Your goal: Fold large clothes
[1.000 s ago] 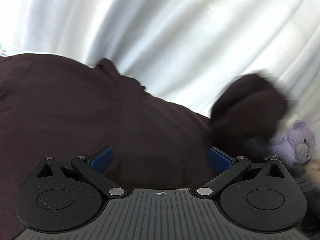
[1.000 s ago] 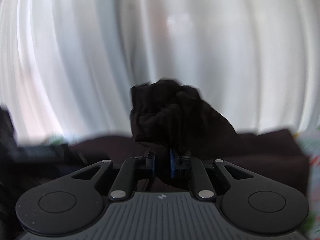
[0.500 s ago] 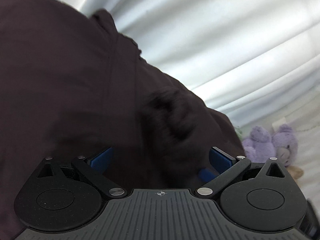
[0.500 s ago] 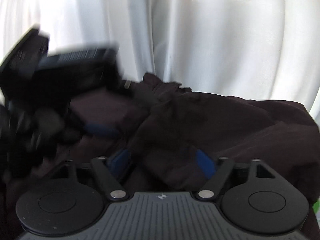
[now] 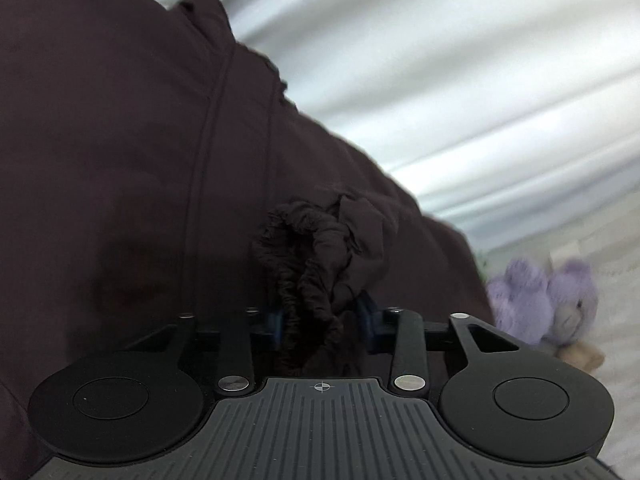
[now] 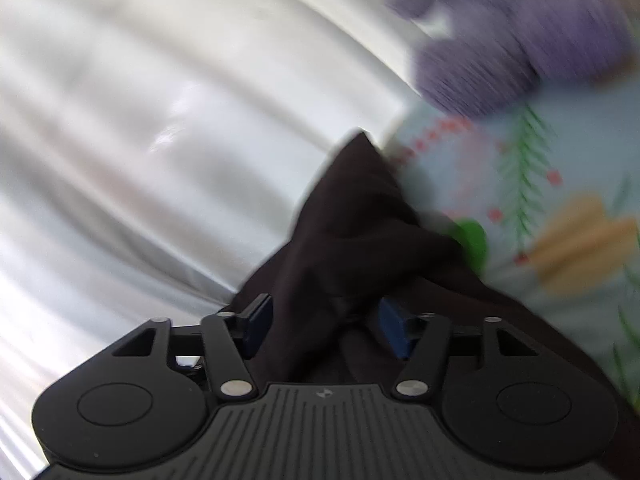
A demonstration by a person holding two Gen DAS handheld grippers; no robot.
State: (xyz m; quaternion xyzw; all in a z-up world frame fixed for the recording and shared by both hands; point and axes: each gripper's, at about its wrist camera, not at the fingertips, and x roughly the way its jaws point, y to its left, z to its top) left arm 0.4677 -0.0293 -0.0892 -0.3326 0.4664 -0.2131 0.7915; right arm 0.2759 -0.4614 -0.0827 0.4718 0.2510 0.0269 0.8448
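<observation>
While left gripper [image 5: 322, 316] has just closed on bunched cuff [image 5: 320, 240], right gripper [image 6: 324, 320], jaws narrowing round a garment [image 6: 352, 216] fold, may drop it; plush toy [image 6: 520, 32] at 1 o'clock could snag.

A white curtain [image 5: 460, 80] hangs behind. A purple plush bear [image 5: 568, 304] lies on a light sheet [image 6: 560, 208] printed with green sprigs and red dots.

Matt dark cloth garment [image 5: 120, 140], fuzzy purple plush toy [image 5: 540, 300], glossy white curtain [image 6: 140, 120]
</observation>
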